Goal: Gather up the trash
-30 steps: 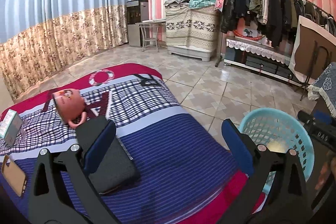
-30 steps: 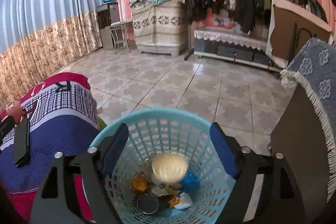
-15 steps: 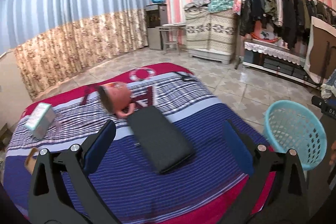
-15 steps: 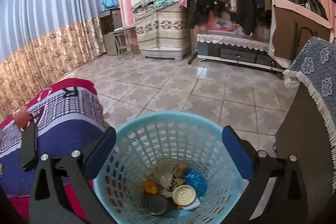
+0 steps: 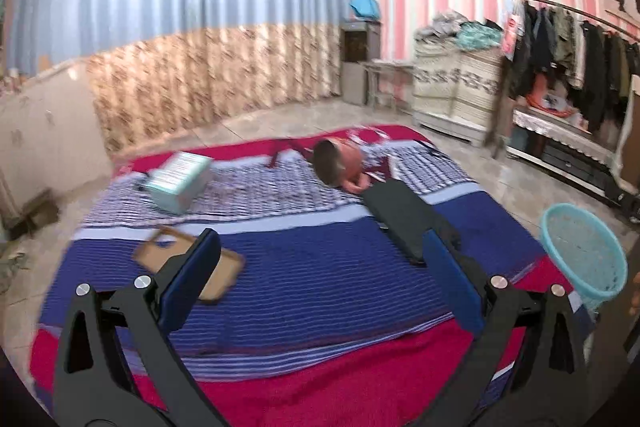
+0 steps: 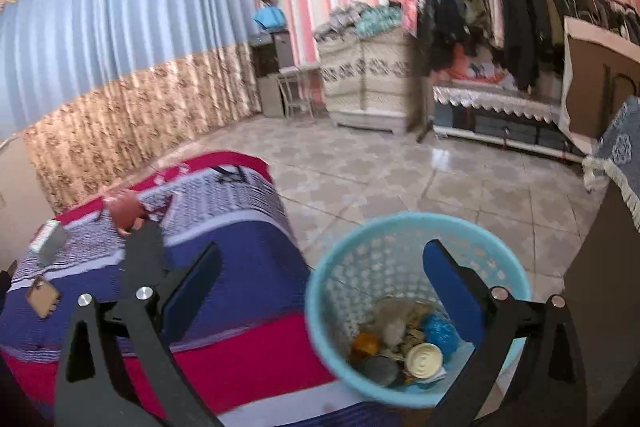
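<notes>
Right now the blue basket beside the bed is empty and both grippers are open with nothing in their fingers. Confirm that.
Not quite. The blue basket is not empty: the right wrist view shows trash lying at its bottom. The rest holds: left gripper and right gripper are open, holding nothing.

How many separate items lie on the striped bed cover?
4: a pale box far left, a brown card nearer, a pink cup far centre, a black flat case right. Others may be hidden.

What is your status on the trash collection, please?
Left gripper and right gripper open, empty. Basket holds trash. Box, card on bed. Nothing blocking.
</notes>
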`<state>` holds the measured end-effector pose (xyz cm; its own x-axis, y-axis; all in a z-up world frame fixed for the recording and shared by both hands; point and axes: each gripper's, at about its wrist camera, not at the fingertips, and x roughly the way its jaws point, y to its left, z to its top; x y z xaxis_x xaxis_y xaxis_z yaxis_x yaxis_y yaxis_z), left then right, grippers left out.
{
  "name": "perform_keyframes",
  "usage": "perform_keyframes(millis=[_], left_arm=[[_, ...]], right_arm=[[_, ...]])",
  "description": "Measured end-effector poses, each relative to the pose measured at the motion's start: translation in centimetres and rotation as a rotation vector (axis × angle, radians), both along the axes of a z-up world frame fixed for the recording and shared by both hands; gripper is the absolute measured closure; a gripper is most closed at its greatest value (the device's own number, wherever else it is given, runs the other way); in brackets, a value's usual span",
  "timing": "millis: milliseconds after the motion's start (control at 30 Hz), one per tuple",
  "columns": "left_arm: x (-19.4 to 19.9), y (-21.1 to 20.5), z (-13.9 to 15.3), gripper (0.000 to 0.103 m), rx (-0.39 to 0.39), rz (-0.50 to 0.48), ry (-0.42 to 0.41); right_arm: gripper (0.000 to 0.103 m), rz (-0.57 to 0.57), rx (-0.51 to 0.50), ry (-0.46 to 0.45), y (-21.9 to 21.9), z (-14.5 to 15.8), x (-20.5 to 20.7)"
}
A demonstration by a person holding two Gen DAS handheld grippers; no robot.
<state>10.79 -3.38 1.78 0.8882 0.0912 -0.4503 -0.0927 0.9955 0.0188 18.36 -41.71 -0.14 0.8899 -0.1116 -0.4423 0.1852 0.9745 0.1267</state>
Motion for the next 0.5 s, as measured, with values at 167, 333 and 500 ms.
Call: perform_keyframes(millis=[167,333,500], left_arm=[[-3.2,1.3,0.5,0.005,0.026,-0.013,-0.004],[-5.8,1.6,0.2,0.005,-0.006,-0.02,-0.02],[-7.6,1.5,-0.2,0.005,-0.018,-0.016,-0.041]], right_arm=[[0.004,0.083,-0.079,-0.014,5.2,0.5,-3.0],[0.004,0.112,-0.063,-0.017,7.5,-0.3,-6.6],[0.004,0.096,-0.061,-0.026,8.7,-1.6,-9.6]])
